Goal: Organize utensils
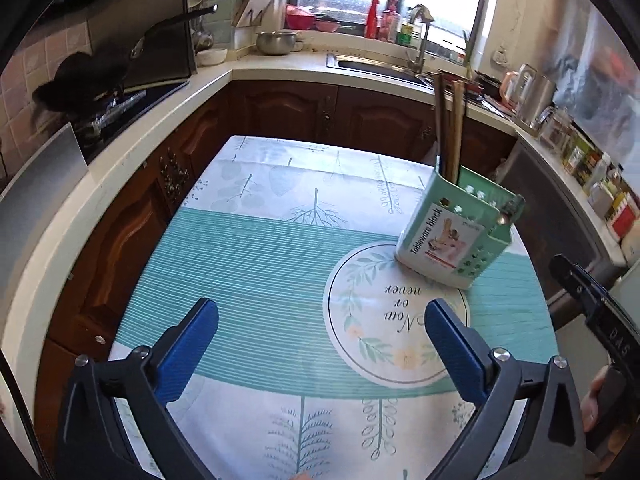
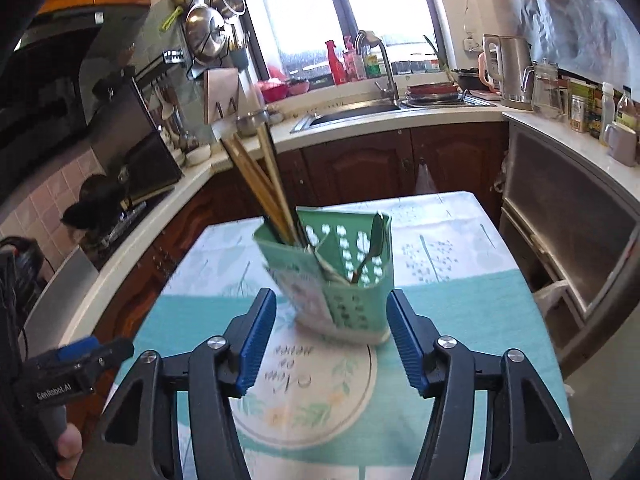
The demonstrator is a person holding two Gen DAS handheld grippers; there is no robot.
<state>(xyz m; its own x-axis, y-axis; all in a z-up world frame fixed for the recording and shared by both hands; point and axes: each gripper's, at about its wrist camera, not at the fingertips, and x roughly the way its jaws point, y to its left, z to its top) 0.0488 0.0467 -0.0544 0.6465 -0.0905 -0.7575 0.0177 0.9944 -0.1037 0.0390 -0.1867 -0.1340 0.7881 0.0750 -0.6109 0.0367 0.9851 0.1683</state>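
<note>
A green perforated utensil holder stands on the patterned tablecloth, on the far rim of its printed circle. Several wooden chopsticks stick up from its back compartment. A metal spoon leans in another compartment. My left gripper hovers open over the cloth, short and left of the holder, with nothing between its fingers. In the right wrist view the holder sits just beyond and between the blue pads of my right gripper. That gripper is open and its pads are not pressing on the holder.
Dark wood cabinets and a white counter wrap around the table on three sides. A stove with a black pan is on the left and a sink at the back. A kettle and jars are on the right. A hand holds the other gripper at lower left.
</note>
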